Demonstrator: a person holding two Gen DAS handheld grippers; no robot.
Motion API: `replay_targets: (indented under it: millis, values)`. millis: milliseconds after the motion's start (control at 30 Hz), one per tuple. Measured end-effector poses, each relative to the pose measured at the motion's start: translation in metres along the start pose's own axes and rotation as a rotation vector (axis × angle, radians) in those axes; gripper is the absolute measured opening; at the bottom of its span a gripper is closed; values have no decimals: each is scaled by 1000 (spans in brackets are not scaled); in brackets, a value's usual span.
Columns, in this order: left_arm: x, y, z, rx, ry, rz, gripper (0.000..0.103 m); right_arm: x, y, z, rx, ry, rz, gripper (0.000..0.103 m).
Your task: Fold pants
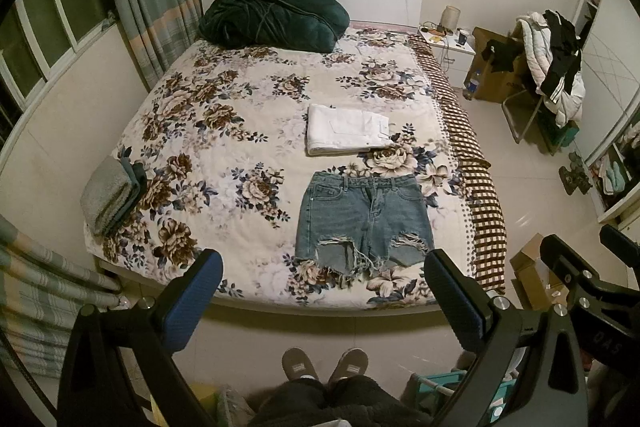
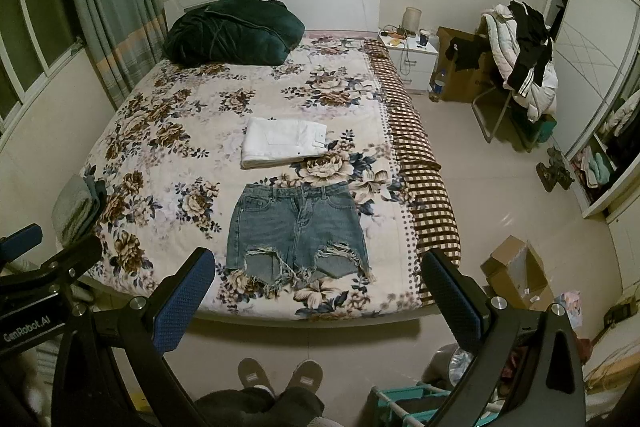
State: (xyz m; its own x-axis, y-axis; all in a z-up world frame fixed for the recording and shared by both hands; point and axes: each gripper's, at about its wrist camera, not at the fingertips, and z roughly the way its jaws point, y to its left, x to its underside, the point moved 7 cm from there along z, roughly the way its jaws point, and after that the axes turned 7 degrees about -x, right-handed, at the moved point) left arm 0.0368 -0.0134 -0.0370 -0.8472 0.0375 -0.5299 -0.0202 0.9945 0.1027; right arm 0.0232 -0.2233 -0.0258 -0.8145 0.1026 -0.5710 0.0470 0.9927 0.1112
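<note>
Blue denim shorts with frayed, ripped hems [image 1: 365, 219] lie flat and unfolded near the foot of the floral bed [image 1: 224, 99], waistband toward the headboard. They also show in the right wrist view [image 2: 298, 229]. A folded white pair of pants [image 1: 344, 129] lies just beyond them, also in the right wrist view [image 2: 282, 141]. My left gripper [image 1: 324, 291] is open and empty, held above the floor short of the bed's foot edge. My right gripper [image 2: 316, 287] is open and empty at the same distance, to the right of the left one.
A dark green blanket [image 1: 274, 13] is heaped at the headboard. Folded grey towels [image 1: 112, 197] sit at the bed's left edge. A nightstand [image 1: 450, 45], a chair piled with clothes [image 1: 548, 63], cardboard boxes [image 2: 516, 273] and a wardrobe stand at the right. My slippered feet [image 1: 324, 365] are below.
</note>
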Motion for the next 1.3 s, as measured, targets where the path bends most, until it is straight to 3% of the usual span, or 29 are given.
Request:
replay_targets:
  millis: [1067, 1300]
  values:
    - [-2, -16, -4, 9, 2, 3, 103, -11, 3, -15, 4, 0, -1, 103]
    - [-3, -23, -4, 8, -4, 4, 103, -12, -33, -9, 4, 18, 34, 103]
